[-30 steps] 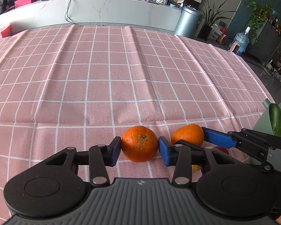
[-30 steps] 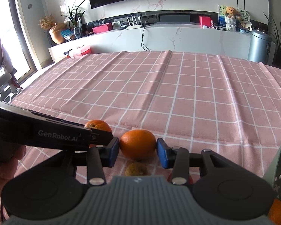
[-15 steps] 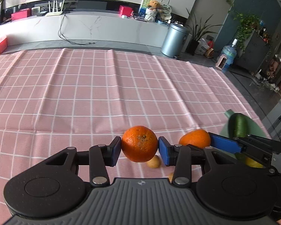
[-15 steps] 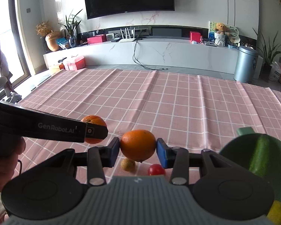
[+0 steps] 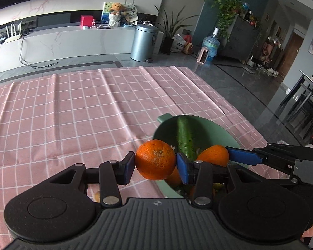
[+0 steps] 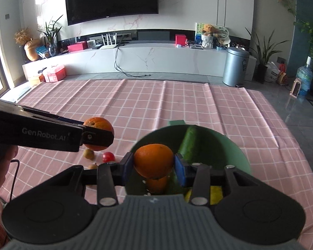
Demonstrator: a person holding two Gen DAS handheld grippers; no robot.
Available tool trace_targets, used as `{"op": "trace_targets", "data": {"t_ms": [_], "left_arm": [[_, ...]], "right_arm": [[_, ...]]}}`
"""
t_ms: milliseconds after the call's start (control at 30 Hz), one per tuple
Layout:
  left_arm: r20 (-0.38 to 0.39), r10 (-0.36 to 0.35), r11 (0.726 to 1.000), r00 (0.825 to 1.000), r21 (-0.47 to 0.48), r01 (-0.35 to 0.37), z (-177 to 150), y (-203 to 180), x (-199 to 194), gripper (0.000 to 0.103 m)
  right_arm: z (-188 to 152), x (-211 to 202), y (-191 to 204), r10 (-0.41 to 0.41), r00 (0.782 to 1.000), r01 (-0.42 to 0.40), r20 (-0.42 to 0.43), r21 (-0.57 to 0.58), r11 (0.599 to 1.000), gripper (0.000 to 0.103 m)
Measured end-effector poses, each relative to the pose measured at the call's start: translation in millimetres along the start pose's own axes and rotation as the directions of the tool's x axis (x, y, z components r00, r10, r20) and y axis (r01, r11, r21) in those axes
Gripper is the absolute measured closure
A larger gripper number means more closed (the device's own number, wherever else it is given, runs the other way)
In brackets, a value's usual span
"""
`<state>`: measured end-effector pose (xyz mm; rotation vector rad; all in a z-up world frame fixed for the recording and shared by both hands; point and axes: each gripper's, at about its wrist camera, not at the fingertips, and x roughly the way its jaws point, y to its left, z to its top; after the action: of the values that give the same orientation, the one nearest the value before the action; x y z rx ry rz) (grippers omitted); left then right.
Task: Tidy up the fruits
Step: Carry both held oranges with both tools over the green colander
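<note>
Both grippers have lifted off the pink checked tablecloth (image 6: 177, 108) since a second ago and swung right toward the green bowl (image 6: 237, 145), which was barely in view then. Left gripper (image 5: 155, 162) is clamped on an orange (image 5: 155, 159), held in the air just left of the bowl's near rim. Right gripper (image 6: 154, 163) is clamped on a second orange (image 6: 154, 160), held over the bowl's interior. A cucumber (image 6: 187, 143) leans inside the bowl, with another orange (image 6: 156, 184) and something yellow (image 6: 216, 192) at the bottom. A red tomato (image 6: 108, 156) and small brownish fruits (image 6: 88, 153) lie on the cloth left of the bowl.
</note>
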<state>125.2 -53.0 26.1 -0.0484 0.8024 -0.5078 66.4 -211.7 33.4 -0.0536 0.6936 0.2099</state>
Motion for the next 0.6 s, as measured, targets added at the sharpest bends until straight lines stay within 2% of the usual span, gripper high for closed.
{"op": "trace_targets", "data": {"t_ms": [133,300,467,600], "left_arm": [[-0.039,-0.011,0.998,0.999,0.067,0.013,10,-28,23,0.055],[-0.108,0.048,0.993,0.993,0.113,-0.036,11,-43,54,0.055],[-0.16,0.119,0.981,0.98,0.172,-0.091,9,-48,76,0.055],[-0.188,0.145,0.976,0.971,0.189,-0.109,10,-46,84,0.055]], "right_arm": [[-6,3,-28,-0.023,0.998,0.025,-0.062,0.021,0.999,0.064],[-5,19,-49,-0.05,0.993,0.051,-0.109,0.008,0.999,0.064],[-3,43,-62,-0.048,0.987,0.048,-0.155,-0.004,0.999,0.064],[3,58,-65,-0.03,0.985,0.029,-0.171,-0.01,1.0,0.064]]}}
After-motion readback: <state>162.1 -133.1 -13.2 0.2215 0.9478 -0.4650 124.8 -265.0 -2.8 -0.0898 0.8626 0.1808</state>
